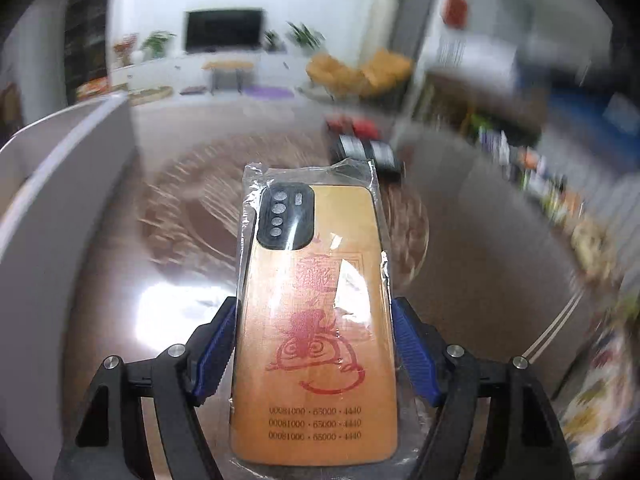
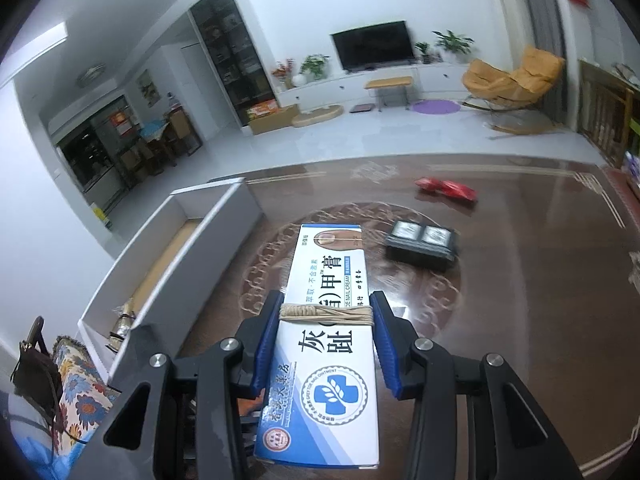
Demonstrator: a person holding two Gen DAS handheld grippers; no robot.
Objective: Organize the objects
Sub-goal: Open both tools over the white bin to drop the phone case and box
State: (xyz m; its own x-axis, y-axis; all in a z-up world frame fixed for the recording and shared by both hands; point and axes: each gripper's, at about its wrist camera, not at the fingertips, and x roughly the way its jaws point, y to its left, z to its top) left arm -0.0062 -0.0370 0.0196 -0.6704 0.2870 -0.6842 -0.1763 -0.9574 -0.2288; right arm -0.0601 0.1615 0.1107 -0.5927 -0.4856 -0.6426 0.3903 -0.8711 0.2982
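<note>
Left claw [image 1: 312,344] clamped on a phone case [image 1: 316,320] in a clear plastic sleeve, blue pads pressing the long edges near the lower half, most of the case jutting forward past the tips. Slippery film between pad and case: likely to slide or twist out if tilted or swung fast, and the blur on the right of the left view hints at quick motion.

Right claw [image 2: 326,336] closed on a blue-and-white nail cream box [image 2: 324,340], gripped about mid-length beside a band of twine [image 2: 326,314]. Thin card: could crush if squeezed harder, or pivot between the pads, front end dipping.

Beyond, on the dark glossy bench [image 2: 520,300], a black flat pack [image 2: 422,246] lying just past the box tip; could get clipped or shoved across the slick surface by a low carry. At left, a white open box [image 2: 192,252], probably the target; overhanging ends may catch its wall on the way in. Farther off, red packets [image 2: 446,189] waiting, well apart from the rest.
</note>
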